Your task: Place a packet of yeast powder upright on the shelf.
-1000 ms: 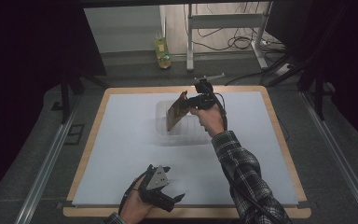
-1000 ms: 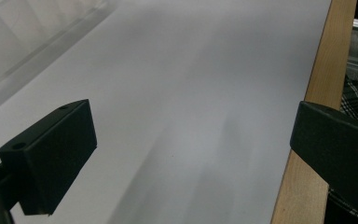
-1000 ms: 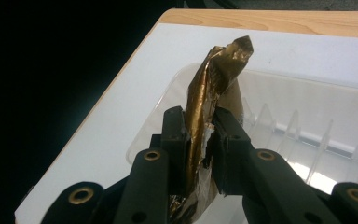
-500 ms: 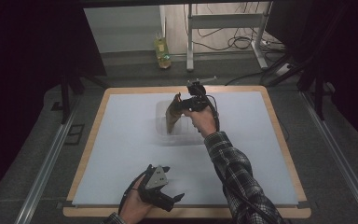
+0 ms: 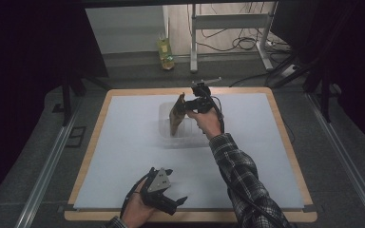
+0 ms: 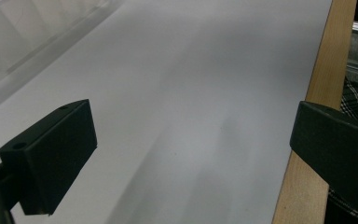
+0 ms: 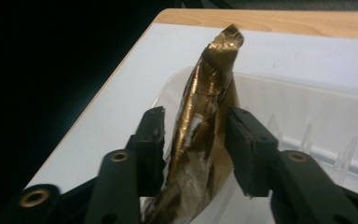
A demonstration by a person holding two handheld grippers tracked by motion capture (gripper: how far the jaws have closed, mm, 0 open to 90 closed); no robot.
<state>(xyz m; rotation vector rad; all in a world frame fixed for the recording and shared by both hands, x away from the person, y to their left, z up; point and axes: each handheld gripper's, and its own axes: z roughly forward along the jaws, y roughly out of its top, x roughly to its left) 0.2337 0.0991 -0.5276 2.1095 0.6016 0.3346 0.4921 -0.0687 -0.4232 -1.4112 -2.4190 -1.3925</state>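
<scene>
While the right gripper (image 5: 186,105) hangs over the clear plastic container (image 5: 190,138) at 12 o'clock on the white mat (image 5: 123,156), its jaws have just been opening; the gold foil pouch (image 7: 200,121) stands between them, pads off it, lower end in the container. Left gripper (image 5: 173,202) at 6 o'clock, jaws apart, nothing between.

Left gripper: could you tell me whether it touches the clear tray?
Apart. The high view shows bare white mat between the left gripper and the clear tray.
</scene>
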